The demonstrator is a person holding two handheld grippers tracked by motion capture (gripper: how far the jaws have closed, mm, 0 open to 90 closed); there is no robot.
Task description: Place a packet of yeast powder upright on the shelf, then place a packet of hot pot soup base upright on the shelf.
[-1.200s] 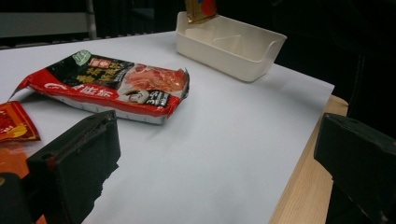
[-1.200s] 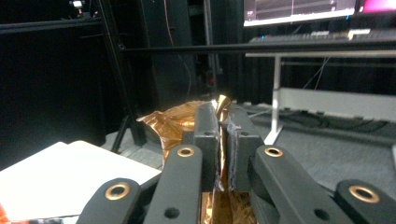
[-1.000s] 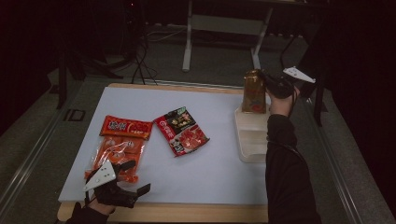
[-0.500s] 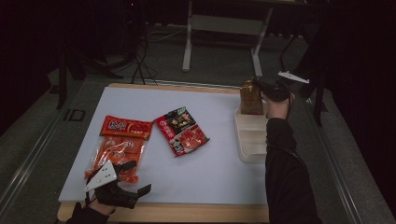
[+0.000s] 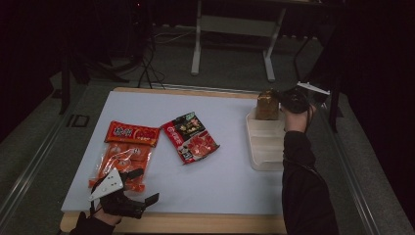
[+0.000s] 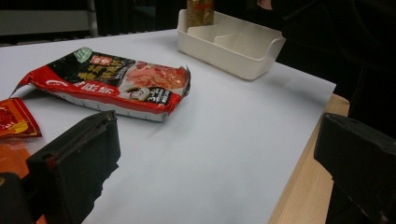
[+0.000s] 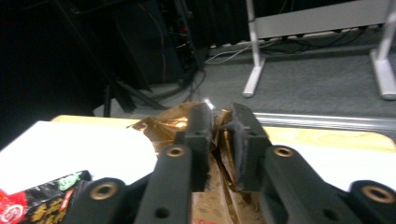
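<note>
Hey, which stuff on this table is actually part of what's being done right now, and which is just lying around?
In use:
- brown foil snack bag
- cream divided plastic tray
- right hand-held gripper

Lying about:
- orange sausage packet
- red-and-black snack pouch
- left hand-held gripper

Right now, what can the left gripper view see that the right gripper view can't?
Left gripper view alone: the cream divided tray, an orange packet's corner and its own hand-held gripper, jaws wide apart over white table.

Right gripper view alone: its own hand-held gripper, pinching the gold-brown bag's crinkled top, plus grey floor and a white stand leg.

Both share: the red-and-black snack packet.
</note>
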